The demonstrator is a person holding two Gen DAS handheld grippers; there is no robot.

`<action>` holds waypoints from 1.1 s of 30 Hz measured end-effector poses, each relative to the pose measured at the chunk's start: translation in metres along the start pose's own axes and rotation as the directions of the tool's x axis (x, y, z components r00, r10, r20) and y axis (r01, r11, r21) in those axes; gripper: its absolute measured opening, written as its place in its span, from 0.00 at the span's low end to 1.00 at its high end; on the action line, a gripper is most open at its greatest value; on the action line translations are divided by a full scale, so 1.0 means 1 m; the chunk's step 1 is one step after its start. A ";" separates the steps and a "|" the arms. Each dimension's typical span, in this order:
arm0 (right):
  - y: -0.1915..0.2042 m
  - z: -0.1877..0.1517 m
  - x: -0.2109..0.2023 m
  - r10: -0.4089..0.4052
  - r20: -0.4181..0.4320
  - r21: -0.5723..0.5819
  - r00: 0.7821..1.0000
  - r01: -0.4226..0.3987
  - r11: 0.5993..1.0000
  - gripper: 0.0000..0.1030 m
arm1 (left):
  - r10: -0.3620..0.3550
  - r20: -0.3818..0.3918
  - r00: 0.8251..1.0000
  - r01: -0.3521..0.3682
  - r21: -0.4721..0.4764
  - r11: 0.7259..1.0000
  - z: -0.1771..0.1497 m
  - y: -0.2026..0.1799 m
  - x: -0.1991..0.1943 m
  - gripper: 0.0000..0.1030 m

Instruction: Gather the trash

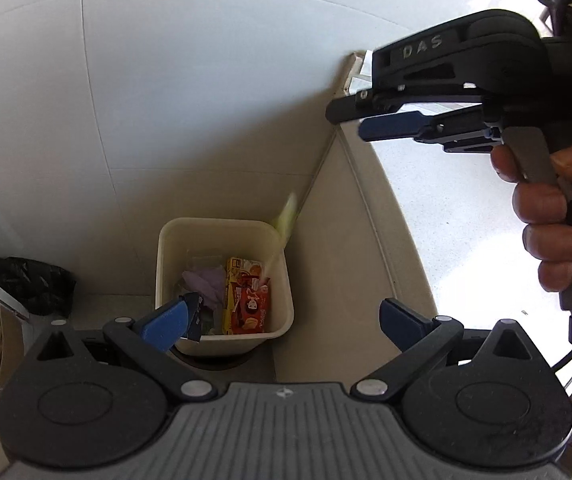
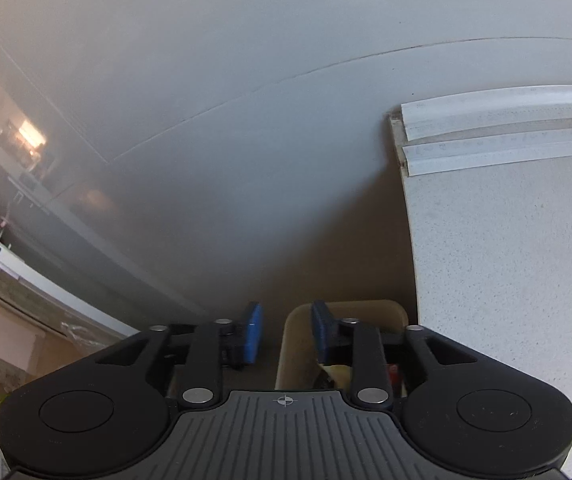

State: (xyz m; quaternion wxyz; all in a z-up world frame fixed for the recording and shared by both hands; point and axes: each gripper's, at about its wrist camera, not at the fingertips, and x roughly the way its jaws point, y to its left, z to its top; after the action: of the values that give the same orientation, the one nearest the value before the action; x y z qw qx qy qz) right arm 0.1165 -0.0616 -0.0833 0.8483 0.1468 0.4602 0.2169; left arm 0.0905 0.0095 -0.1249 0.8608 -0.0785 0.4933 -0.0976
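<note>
Through the left wrist view we look down on a cream bin [image 1: 166, 256] standing on the floor in the corner between a pale wall [image 1: 166, 80] and the side of a white counter [image 1: 465, 208]. Inside the bin lie an orange-and-red snack box [image 1: 248, 300] and something crumpled and lilac [image 1: 206, 280]. A blurred pale-green scrap [image 1: 286, 216] shows in the air just above the bin's far right corner; we cannot tell what it is. Our left gripper [image 1: 286, 320] hangs over the bin with its blue pads [image 1: 166, 322] wide apart and nothing between them. At upper right, our right gripper [image 1: 349, 120] is seen side-on above the counter edge, a hand [image 1: 545, 216] wrapped round its handle; its jaws look slightly parted and bare. A black bag [image 1: 32, 284] sits on the floor left of the bin.

Through the right wrist view, the right gripper [image 2: 286, 332] has its pads [image 2: 253, 332] a little apart, gripping nothing. The bin's rim [image 2: 365, 306] shows just below them, beside the counter [image 2: 505, 260]. The wall [image 2: 246, 120] fills the rest.
</note>
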 end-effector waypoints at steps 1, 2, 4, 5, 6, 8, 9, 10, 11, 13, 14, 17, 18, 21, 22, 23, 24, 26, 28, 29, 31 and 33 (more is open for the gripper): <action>-0.001 -0.001 -0.002 0.002 0.003 0.002 1.000 -0.002 1.000 0.34 | -0.001 -0.001 1.000 0.001 0.000 1.000 0.001 0.000 0.001 0.99; -0.001 0.000 -0.003 0.004 0.002 0.000 1.000 -0.004 1.000 0.35 | -0.002 -0.002 1.000 0.002 -0.001 1.000 0.001 0.000 0.001 0.99; -0.001 -0.002 -0.006 0.006 -0.002 -0.010 1.000 -0.006 1.000 0.35 | -0.007 -0.004 1.000 0.006 -0.002 1.000 0.000 0.004 -0.001 0.99; -0.001 -0.002 -0.006 0.005 -0.003 -0.014 1.000 -0.005 1.000 0.35 | -0.008 -0.006 1.000 0.008 -0.003 1.000 0.001 0.004 -0.001 0.99; -0.002 -0.002 -0.005 0.005 -0.002 -0.017 1.000 -0.006 1.000 0.35 | -0.010 -0.007 1.000 0.010 -0.004 1.000 0.002 0.005 0.000 0.99; -0.003 -0.003 -0.006 0.011 0.001 -0.021 1.000 -0.011 1.000 0.37 | -0.013 -0.010 1.000 0.013 -0.004 1.000 0.003 0.005 0.000 0.99; -0.004 -0.004 -0.008 0.012 0.004 -0.023 1.000 -0.012 1.000 0.39 | -0.013 -0.011 1.000 0.013 -0.003 1.000 0.003 0.006 -0.001 0.99; -0.004 -0.004 -0.008 0.011 0.009 -0.025 1.000 -0.011 1.000 0.43 | -0.013 -0.012 1.000 0.013 -0.002 1.000 0.003 0.005 -0.001 0.99; -0.004 -0.005 -0.009 0.009 0.015 -0.029 1.000 -0.009 1.000 0.47 | -0.011 -0.014 1.000 0.011 0.000 1.000 0.004 0.005 -0.002 0.99; -0.003 -0.007 -0.013 0.008 0.024 -0.037 1.000 -0.007 0.999 0.49 | -0.003 -0.019 1.000 0.004 0.005 1.000 0.003 0.008 -0.002 0.99; -0.003 -0.009 -0.015 0.006 0.025 -0.041 1.000 -0.005 0.999 0.50 | 0.002 -0.021 1.000 -0.002 0.009 1.000 0.004 0.007 -0.002 0.99; 0.000 -0.015 -0.024 -0.005 0.033 -0.050 0.999 0.006 0.999 0.55 | 0.019 -0.026 0.999 -0.019 0.011 1.000 0.006 0.005 -0.006 0.99; 0.001 -0.018 -0.028 -0.009 0.035 -0.052 0.999 0.011 0.999 0.57 | 0.024 -0.029 0.999 -0.024 0.009 1.000 0.008 0.002 -0.009 0.99; 0.005 -0.026 -0.046 -0.027 0.061 -0.048 0.998 0.030 0.998 0.65 | 0.048 -0.038 0.998 -0.048 0.004 0.999 0.010 0.001 -0.017 0.99; 0.006 -0.029 -0.052 -0.042 0.068 -0.046 0.997 0.045 0.998 0.68 | 0.058 -0.043 0.997 -0.058 0.005 0.998 0.011 0.001 -0.021 0.99; 0.007 -0.031 -0.058 -0.059 0.077 -0.046 0.995 0.063 0.997 0.70 | 0.067 -0.046 0.997 -0.067 0.006 0.998 0.013 0.000 -0.025 0.99; 0.009 -0.034 -0.067 -0.078 0.087 -0.048 0.993 0.083 0.995 0.71 | 0.073 -0.047 0.996 -0.073 0.007 0.997 0.014 -0.001 -0.029 0.99; 0.013 -0.041 -0.083 -0.126 0.098 -0.049 0.987 0.131 0.990 0.80 | 0.080 -0.050 0.996 -0.079 0.009 0.997 0.017 -0.004 -0.040 0.99; 0.018 -0.048 -0.102 -0.180 0.103 -0.045 0.978 0.185 0.982 0.82 | 0.078 -0.053 0.996 -0.078 0.007 0.997 0.020 -0.007 -0.050 0.99; 0.020 -0.052 -0.112 -0.195 0.105 -0.039 0.975 0.200 0.979 0.84 | 0.080 -0.051 0.995 -0.080 0.006 0.997 0.022 -0.009 -0.057 0.99; 0.025 -0.059 -0.129 -0.211 0.113 -0.030 0.971 0.215 0.976 0.86 | 0.092 -0.048 0.995 -0.091 0.013 0.996 0.025 -0.011 -0.065 1.00; 0.032 -0.066 -0.145 -0.232 0.127 -0.029 0.964 0.237 0.971 0.89 | 0.097 -0.057 0.994 -0.097 0.018 0.995 0.026 -0.015 -0.076 1.00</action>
State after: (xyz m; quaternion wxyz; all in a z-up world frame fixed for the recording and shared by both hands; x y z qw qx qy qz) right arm -0.0165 -0.1038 0.0004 0.8977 0.0856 0.4165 0.1154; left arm 0.0736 0.0144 -0.0449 0.8506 -0.0449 0.5202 -0.0617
